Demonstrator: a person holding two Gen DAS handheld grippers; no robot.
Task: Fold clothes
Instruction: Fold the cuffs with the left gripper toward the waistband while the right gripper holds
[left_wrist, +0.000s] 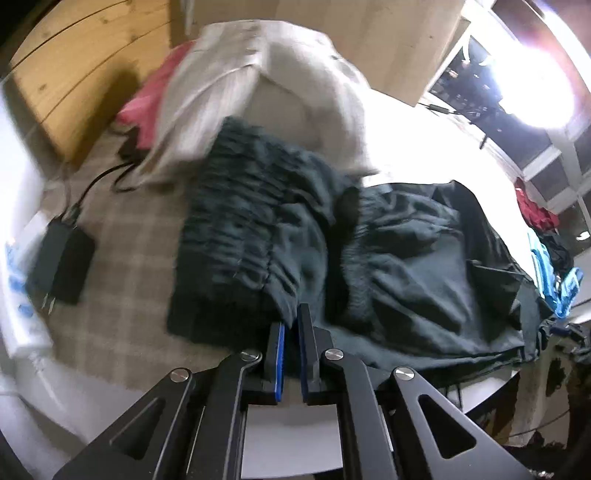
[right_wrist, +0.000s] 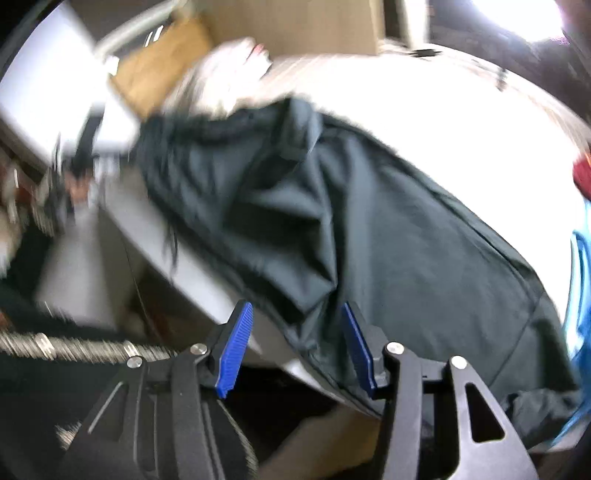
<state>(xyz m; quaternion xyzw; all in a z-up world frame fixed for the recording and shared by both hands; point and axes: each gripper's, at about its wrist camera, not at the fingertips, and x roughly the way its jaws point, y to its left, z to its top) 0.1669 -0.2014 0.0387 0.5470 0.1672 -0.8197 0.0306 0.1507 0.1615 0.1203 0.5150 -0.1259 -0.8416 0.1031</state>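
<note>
Here, left tool (left_wrist: 291, 325) pinching dark garment (left_wrist: 332, 240) edge (waistband side), right tool (right_wrist: 297, 332) open.

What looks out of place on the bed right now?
The dark garment lies bunched, its gathered waistband doubled over, and its near edge hangs off the bed edge. A black power adapter with a cable sits on the checked cover beside it, inside the folding space.

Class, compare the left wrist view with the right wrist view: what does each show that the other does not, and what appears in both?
Only the left wrist view shows the left gripper shut on the dark garment's gathered edge, a black charger and pink cloth.

Only the right wrist view shows the right gripper, jaws apart, and a metal bar.

Both show the dark garment, pale cloth and blue clothing.
</note>
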